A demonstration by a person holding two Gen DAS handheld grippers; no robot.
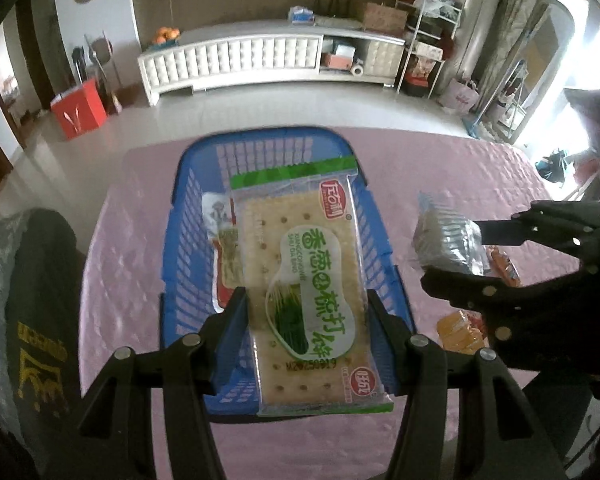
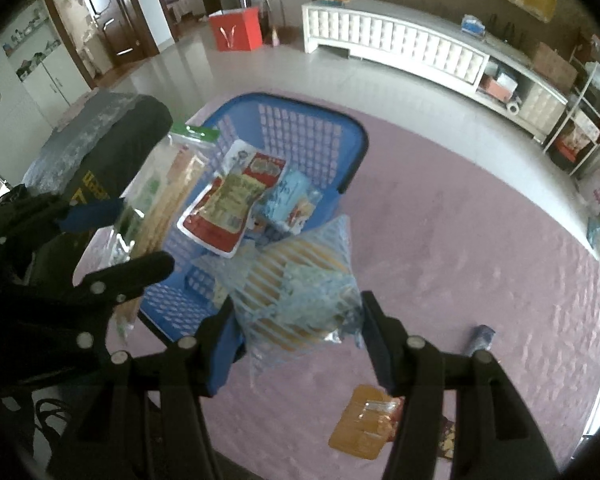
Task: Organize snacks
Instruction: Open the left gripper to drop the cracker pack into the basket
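Observation:
My left gripper (image 1: 306,300) is shut on a green-and-white soda cracker packet (image 1: 306,280) and holds it over the blue plastic basket (image 1: 188,216). The basket (image 2: 312,128) holds a red-and-white pouch (image 2: 228,204) and a light blue packet (image 2: 290,200). My right gripper (image 2: 298,308) is shut on a blue-striped clear packet of round biscuits (image 2: 300,292), just right of the basket above the table. In the left wrist view the right gripper (image 1: 452,252) and its packet (image 1: 444,240) show at the right.
A pink tablecloth (image 2: 460,248) covers the table. An orange snack packet (image 2: 364,424) and a small dark blue item (image 2: 480,336) lie on it near the right gripper. A grey-and-black bag (image 2: 100,148) sits left of the basket. A white cabinet stands across the room.

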